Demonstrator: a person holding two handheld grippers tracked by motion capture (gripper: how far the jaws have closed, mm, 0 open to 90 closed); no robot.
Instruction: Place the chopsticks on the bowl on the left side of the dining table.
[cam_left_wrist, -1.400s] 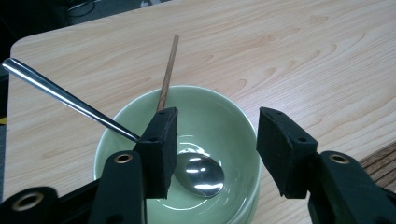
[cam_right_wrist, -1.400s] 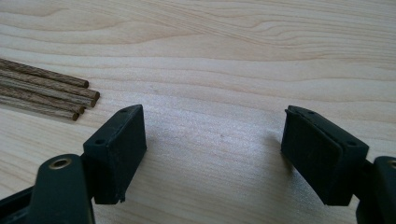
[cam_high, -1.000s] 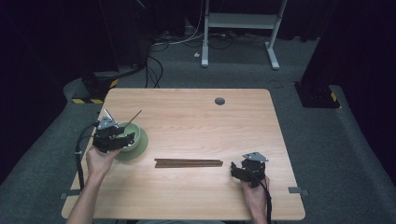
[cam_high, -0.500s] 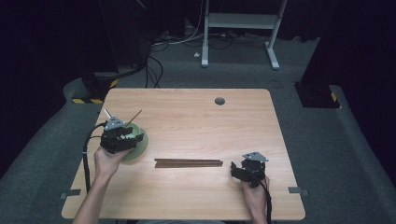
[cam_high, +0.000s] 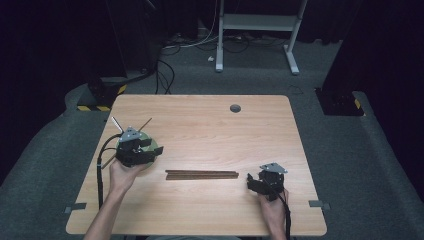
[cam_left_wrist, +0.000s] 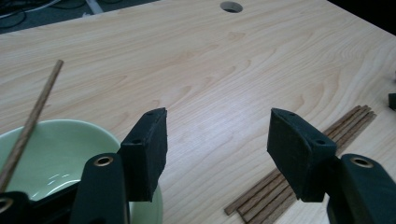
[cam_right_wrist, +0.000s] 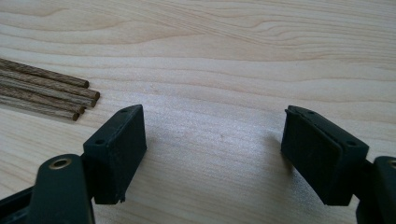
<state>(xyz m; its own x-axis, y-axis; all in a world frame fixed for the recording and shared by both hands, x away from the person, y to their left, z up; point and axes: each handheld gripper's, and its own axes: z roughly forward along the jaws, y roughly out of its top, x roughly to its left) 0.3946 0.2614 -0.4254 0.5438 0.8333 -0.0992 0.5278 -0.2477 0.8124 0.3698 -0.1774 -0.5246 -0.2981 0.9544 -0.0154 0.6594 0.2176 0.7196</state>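
Note:
A pale green bowl (cam_left_wrist: 60, 154) sits at the table's left (cam_high: 156, 157), with one wooden chopstick (cam_left_wrist: 32, 116) leaning out of it toward the far side (cam_high: 144, 124). My left gripper (cam_high: 156, 146) hovers over the bowl's near right rim. Its jaws have just been opening and stand open (cam_left_wrist: 217, 149) with nothing between them. A bundle of several dark wooden chopsticks (cam_high: 202, 174) lies flat mid-table, beyond the left jaws (cam_left_wrist: 348, 122). My right gripper (cam_high: 252, 182) rests low just right of the bundle's end (cam_right_wrist: 42, 91), open (cam_right_wrist: 212, 154) over bare wood.
A round cable hole (cam_high: 235, 108) sits near the table's far edge. The wooden table (cam_high: 210, 130) stands on grey carpet. A white desk frame (cam_high: 260, 22) and loose cables lie on the floor behind it, with dark cabinets to either side.
My left gripper has shifted a little to the right over the bowl. The right gripper and the chopstick bundle have stayed put.

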